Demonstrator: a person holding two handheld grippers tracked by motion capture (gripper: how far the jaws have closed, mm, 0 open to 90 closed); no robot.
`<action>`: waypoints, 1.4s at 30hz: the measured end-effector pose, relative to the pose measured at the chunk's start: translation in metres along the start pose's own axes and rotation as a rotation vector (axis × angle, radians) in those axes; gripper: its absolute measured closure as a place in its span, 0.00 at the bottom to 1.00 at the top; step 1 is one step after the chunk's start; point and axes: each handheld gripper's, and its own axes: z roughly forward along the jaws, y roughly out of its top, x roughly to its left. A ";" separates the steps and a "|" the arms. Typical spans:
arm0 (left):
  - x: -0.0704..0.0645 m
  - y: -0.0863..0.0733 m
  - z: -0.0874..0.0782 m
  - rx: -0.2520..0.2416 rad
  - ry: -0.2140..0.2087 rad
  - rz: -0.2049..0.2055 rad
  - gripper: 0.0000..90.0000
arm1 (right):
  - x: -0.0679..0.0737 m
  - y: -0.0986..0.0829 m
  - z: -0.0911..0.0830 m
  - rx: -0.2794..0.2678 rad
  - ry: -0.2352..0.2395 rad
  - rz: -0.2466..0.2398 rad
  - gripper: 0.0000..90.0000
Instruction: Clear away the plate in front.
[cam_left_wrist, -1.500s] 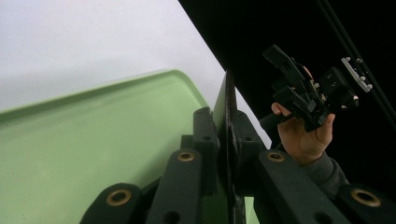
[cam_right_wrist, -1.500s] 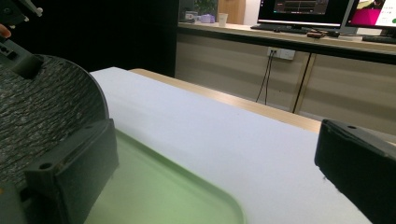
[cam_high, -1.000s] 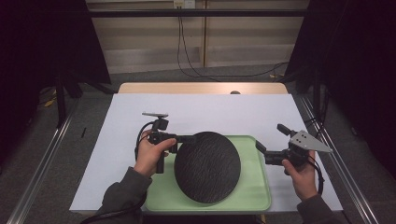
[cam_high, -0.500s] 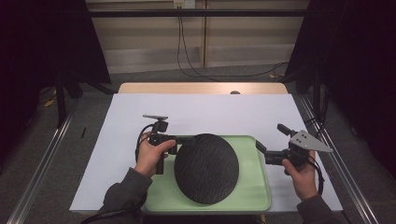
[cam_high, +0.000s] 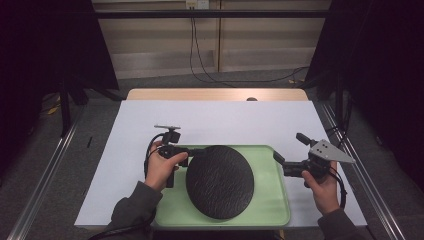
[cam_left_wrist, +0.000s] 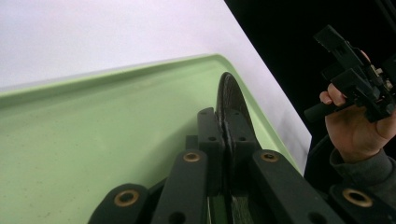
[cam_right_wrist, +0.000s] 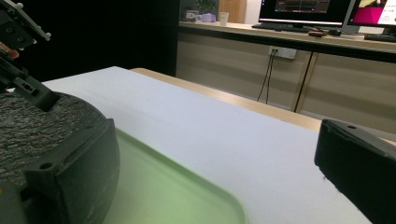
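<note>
Black round textured plate (cam_high: 220, 181) over green tray (cam_high: 270, 210), edge pinched by left tool (cam_left_wrist: 223, 140); right tool (cam_high: 278, 159) spread.

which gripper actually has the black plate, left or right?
The left gripper: its jaws are shut on the black plate's rim. The right gripper is open beside the green tray.

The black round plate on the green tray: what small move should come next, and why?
Probably the right gripper should ease toward the black plate's right edge and close on it. The left gripper is shut on the plate's left rim, while the right one stands open beside the green tray, apart from the plate. A second grip would likely steady a lift.
</note>
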 end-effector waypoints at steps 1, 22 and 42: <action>0.000 0.000 0.000 0.001 0.008 0.015 0.97 | 0.000 0.000 0.000 0.002 0.002 -0.002 0.00; 0.000 -0.009 0.005 -0.059 0.099 0.103 0.93 | 0.001 0.000 -0.001 0.007 0.001 -0.001 0.00; 0.007 -0.016 0.010 -0.067 0.175 0.160 0.88 | 0.001 0.000 -0.001 0.009 -0.002 0.000 0.00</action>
